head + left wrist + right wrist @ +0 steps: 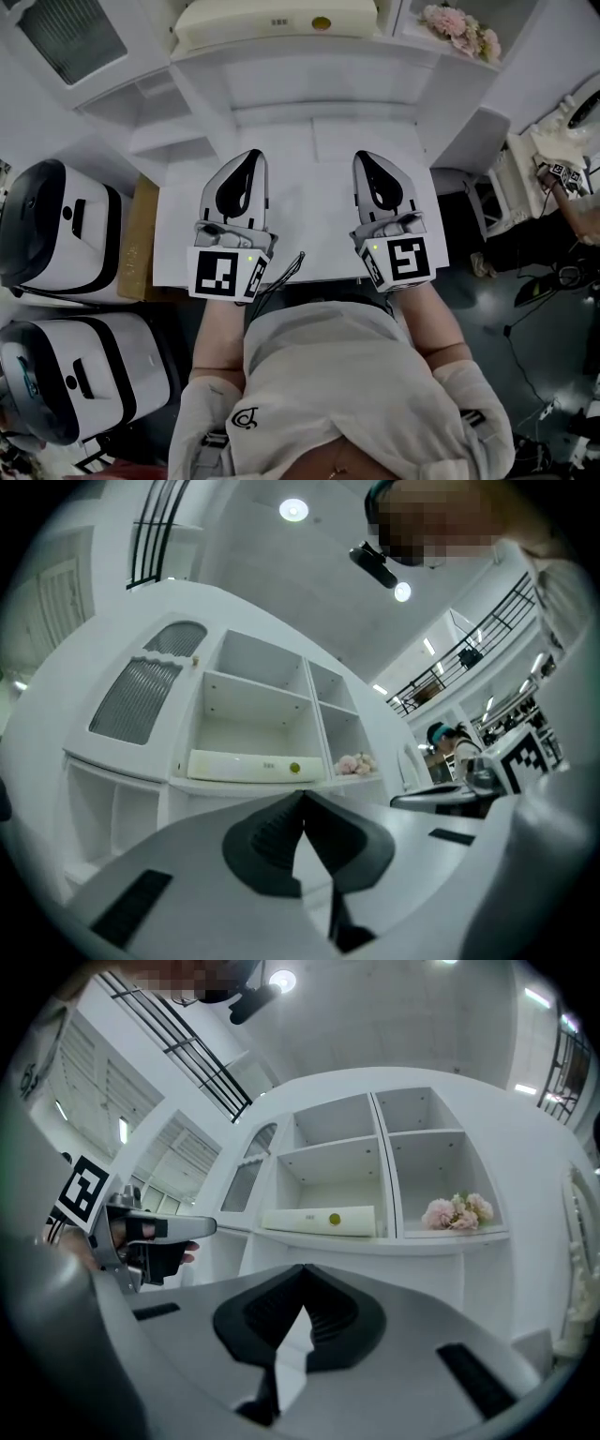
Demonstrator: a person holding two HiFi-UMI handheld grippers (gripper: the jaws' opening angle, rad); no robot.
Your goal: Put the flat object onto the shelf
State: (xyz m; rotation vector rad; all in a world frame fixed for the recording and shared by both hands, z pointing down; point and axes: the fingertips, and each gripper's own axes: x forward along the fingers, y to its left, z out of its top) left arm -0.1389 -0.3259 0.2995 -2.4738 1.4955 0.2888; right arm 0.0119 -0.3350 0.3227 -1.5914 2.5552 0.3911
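Note:
A flat cream-coloured box (277, 21) lies in the middle compartment of the white shelf unit (309, 70) at the back of the table. It also shows in the left gripper view as the cream box (253, 766) and in the right gripper view as the cream box (319, 1221). My left gripper (242, 159) and right gripper (367, 159) hover side by side over the white table (309, 202), well short of the shelf. In both gripper views the jaws of the left gripper (302, 797) and the right gripper (302, 1269) meet with nothing between them.
Pink flowers (461, 28) sit in the shelf compartment right of the box. Two white-and-black appliances (56, 234) (66, 375) stand left of the table, with a cardboard sheet (139, 234) beside them. Another person's arm (574, 204) is at the far right.

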